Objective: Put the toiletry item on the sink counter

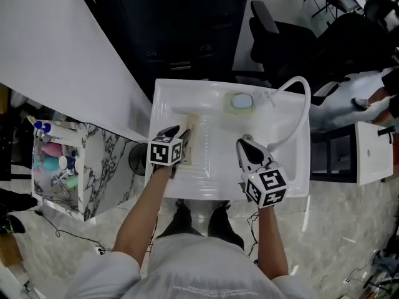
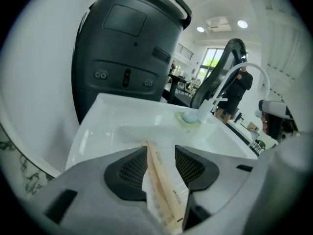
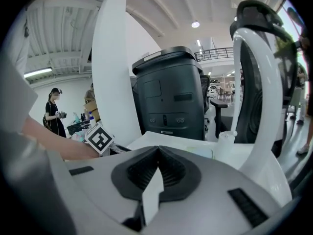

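Left gripper view: releasing toiletry item (image 2: 166, 187) onto sink counter (image 2: 95, 129).
Left gripper (image 2: 160, 150) wide, right gripper (image 3: 157, 152) pinched together; next, likely lifting clear.

Packet (image 2: 163, 176) print too small to read.

**Item 1: toiletry item** (image 1: 190, 139) (image 2: 164, 181). Long, narrow, flat pack, pale cream with a tan strip down one side. It carries small print I cannot read. I see it lying lengthwise, front to back, on the left part of the sink counter, between the left gripper's (image 1: 179, 132) parted jaws.

**Item 2: sink counter** (image 1: 163, 98) (image 2: 108, 112). Glossy white and rectangular. I cannot tell whether the pack rests on its flat rim or on the basin's slope.
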Demonstrator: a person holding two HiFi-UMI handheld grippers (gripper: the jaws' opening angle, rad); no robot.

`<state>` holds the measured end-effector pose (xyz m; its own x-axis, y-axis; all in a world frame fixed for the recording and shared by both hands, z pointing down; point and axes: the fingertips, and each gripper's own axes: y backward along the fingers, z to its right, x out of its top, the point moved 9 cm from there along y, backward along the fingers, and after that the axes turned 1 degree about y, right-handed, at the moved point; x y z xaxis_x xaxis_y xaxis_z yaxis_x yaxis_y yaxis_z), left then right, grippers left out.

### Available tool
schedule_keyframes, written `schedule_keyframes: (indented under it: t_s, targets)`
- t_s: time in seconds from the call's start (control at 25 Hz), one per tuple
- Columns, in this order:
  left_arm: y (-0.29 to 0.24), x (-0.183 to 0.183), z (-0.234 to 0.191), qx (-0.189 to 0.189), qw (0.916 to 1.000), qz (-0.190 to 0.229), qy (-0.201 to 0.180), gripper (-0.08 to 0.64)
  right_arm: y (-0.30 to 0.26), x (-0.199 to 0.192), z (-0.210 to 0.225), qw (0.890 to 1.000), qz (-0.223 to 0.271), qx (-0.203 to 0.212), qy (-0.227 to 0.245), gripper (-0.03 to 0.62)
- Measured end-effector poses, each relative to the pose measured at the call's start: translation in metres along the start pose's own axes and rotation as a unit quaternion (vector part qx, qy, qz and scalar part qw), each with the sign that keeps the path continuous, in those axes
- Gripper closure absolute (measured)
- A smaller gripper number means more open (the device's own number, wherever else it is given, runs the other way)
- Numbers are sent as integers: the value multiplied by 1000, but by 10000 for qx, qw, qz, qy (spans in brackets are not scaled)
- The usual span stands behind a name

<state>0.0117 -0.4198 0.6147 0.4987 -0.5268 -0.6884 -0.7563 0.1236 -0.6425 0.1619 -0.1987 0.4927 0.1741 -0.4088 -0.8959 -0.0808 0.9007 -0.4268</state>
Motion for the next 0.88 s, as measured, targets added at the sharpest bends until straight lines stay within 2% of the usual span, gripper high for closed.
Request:
schedule_keyframes:
  t_s: [0.12,0.28,0.44,0.88]
  targets:
    - [26,16,1,117,9991,256,-307,401,4,20,-3,9996,198,34,199,595]
    - [68,36,7,296,9955,534,-720,476,15,44,-8,9985,361,19,419,597]
    - [107,56,15,246,9898,1026,-954,523,22,64,-8,9968,504,1,624,597]
    - [189,126,51,75,9609,2162,-1728,546,45,124,-3,9874,990,-191,1216,597]
